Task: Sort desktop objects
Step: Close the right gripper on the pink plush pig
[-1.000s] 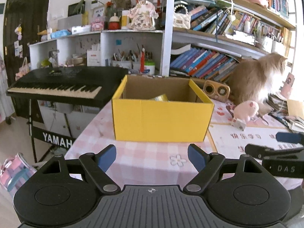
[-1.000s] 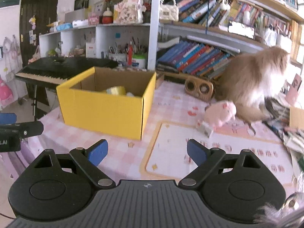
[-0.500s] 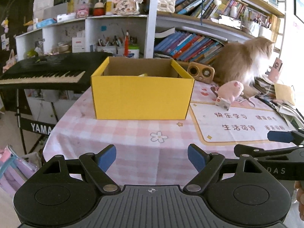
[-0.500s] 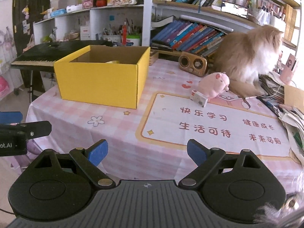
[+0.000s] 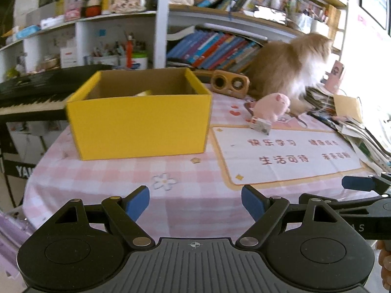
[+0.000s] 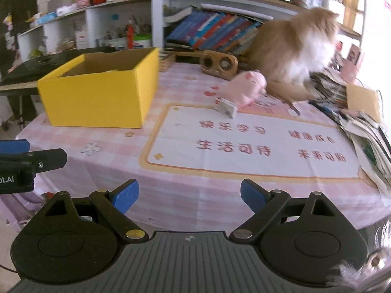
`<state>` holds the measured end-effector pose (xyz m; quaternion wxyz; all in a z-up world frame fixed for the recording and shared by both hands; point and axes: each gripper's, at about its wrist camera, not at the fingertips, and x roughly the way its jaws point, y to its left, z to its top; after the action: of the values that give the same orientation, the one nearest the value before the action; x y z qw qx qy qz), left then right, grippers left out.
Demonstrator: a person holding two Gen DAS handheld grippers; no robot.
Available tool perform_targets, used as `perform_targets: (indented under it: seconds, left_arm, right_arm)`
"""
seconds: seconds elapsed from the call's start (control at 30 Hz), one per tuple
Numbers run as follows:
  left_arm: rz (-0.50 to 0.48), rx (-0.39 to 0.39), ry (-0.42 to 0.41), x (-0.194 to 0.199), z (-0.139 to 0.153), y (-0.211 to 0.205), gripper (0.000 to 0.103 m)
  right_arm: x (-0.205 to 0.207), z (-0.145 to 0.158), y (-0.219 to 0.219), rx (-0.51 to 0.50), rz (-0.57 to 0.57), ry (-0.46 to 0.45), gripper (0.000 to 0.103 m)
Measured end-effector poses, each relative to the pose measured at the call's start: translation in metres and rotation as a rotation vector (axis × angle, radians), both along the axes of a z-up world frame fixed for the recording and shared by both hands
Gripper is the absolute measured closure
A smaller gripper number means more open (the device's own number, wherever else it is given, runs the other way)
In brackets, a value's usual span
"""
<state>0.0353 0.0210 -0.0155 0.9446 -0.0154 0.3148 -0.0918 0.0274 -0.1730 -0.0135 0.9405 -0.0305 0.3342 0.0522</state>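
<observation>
- Both grippers hover at the near edge of the bench (image 5: 195,195), jaws spread wide and holding nothing; the left gripper (image 5: 195,201) faces the yellow box, the right gripper (image 6: 189,195) faces the printed mat.
- From the left wrist view, the right gripper's blue fingertip (image 5: 358,183) pokes in at the far right, level with the left one; from the right wrist view the left gripper's fingertip (image 6: 13,146) shows at the far left.
- Ahead and slightly left of the left gripper stands the yellow box (image 5: 139,127), open at the top, on the pink checked cloth. Something pale yellow (image 5: 143,93) peeks over its front wall from inside; what it is cannot be told.
- Ahead of the right gripper lies a white mat (image 6: 251,141) with an orange border and red characters, flat on the cloth, just right of the box.
- Beyond the mat's far edge sits a pink plush pig (image 6: 246,88), with a small white carton (image 6: 226,107) lying tilted just in front of it, seemingly touching.
- Behind the pig, a fluffy tan and white cat (image 6: 298,48) sits on the bench, facing away to the right.
- To the left of the cat, a small wooden speaker (image 6: 218,64) stands upright near the back edge.
- Off to the right of the right gripper, a loose heap of papers and booklets (image 6: 366,131) runs along the bench's side.
- Left of the box, beyond the bench, a black keyboard (image 5: 31,90) stands; bookshelves (image 5: 220,46) fill the wall behind.
</observation>
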Motion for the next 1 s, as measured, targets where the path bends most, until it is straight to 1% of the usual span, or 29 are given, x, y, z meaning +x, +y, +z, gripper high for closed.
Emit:
perform_targets:
  seconds: [0.23, 0.4, 0.57, 0.8, 1.0]
  left_arm:
    - [-0.094, 0.001, 0.015, 0.026, -0.003, -0.042, 0.018]
    - [-0.121, 0.004, 0.023, 0.047, -0.003, -0.067, 0.018]
    - [-0.116, 0.000, 0.026, 0.067, -0.002, -0.086, 0.018]
    - [-0.072, -0.002, 0.031, 0.093, -0.001, -0.109, 0.018]
    - [-0.054, 0.014, 0.048, 0.109, -0.001, -0.131, 0.018]
  right_arm:
    - [0.009, -0.002, -0.039, 0.003, -0.091, 0.014, 0.012]
    - [0.027, -0.002, -0.066, 0.006, -0.133, 0.026, 0.012]
    - [0.051, 0.001, -0.084, 0.003, -0.123, 0.025, 0.012]
    - [0.089, 0.003, -0.107, 0.003, -0.072, 0.025, 0.013]
    - [0.119, 0.002, -0.128, 0.016, -0.040, 0.021, 0.012]
